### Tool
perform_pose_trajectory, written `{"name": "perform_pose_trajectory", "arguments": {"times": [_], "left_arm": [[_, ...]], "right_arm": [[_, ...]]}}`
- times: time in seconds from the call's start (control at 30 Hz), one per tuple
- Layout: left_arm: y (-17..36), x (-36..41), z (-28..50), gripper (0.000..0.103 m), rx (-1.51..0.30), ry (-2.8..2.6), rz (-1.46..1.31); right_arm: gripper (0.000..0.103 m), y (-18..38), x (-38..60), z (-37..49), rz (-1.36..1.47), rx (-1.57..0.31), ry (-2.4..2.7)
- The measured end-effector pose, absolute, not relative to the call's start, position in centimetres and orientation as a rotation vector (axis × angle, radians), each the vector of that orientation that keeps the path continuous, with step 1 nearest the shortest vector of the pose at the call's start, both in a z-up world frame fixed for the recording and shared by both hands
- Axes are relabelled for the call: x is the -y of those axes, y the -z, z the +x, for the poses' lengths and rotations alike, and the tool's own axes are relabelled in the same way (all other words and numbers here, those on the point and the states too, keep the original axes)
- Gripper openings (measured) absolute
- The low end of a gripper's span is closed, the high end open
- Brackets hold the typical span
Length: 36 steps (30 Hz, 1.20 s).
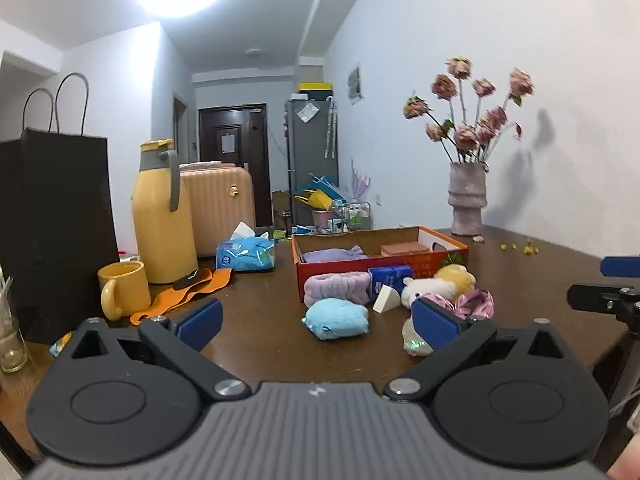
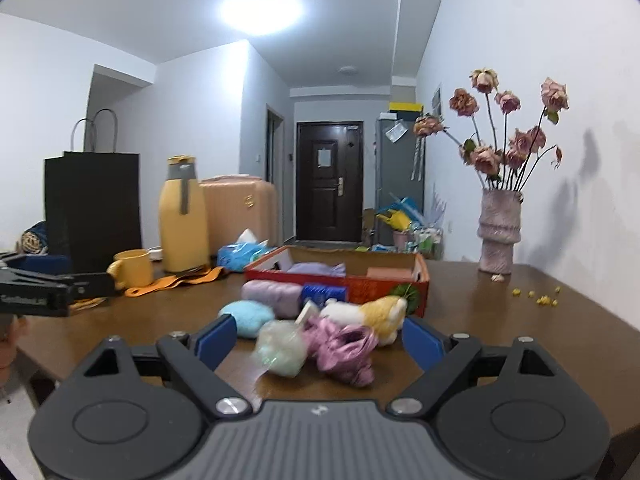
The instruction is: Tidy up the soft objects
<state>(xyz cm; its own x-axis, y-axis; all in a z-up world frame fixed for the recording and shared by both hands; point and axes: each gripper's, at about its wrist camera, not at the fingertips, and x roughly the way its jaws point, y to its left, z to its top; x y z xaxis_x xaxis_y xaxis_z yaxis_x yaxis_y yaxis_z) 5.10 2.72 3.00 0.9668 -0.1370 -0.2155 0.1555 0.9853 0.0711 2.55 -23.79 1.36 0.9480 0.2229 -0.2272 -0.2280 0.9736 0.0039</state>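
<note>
Soft items lie in a heap on the dark wooden table in front of a red cardboard box (image 1: 380, 270): a light blue plush (image 1: 336, 318), a lilac headband (image 1: 336, 288), a white and yellow plush (image 1: 440, 282), a shiny pink scrunchie (image 1: 478, 304) and a pale green puff (image 1: 416, 344). A small blue carton (image 1: 390, 278) and a white sponge wedge (image 1: 386, 299) sit among them. My left gripper (image 1: 318, 316) is open, short of the blue plush. My right gripper (image 2: 320, 340) is open too, with the green puff (image 2: 280, 346) and pink scrunchie (image 2: 344, 350) just ahead, untouched.
A purple cloth (image 1: 332, 255) and a brick-coloured block (image 1: 404, 249) lie in the box. On the left stand a black paper bag (image 1: 56, 220), yellow jug (image 1: 164, 216), yellow mug (image 1: 120, 290), orange strap (image 1: 188, 294) and tissue pack (image 1: 246, 254). A vase of dried roses (image 1: 466, 204) stands back right.
</note>
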Motion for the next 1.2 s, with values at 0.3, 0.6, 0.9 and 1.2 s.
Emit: {"name": "perform_pose_trajectory", "arguments": {"times": [0.3, 0.6, 0.9, 1.2], "left_arm": [[-1.4, -2.2, 7.4, 0.103, -0.272, 0.157, 0.084], [1.5, -1.1, 13.5, 0.103, -0.395, 0.192, 0.070], [2.3, 4.0, 19.6, 0.103, -0.451, 0.368, 0.076], [4.3, 6.3, 23.9, 0.045, -0.576, 0.476, 0.067]], "right_arm": [[0.088, -0.3, 23.0, 3.7, -0.039, -0.209, -0.219], [0.078, 2.9, 22.0, 11.5, -0.001, -0.378, -0.228], [0.066, 3.7, 25.5, 17.3, 0.080, -0.439, -0.136], [0.065, 2.3, 26.4, 21.7, 0.085, -0.398, -0.172]]}}
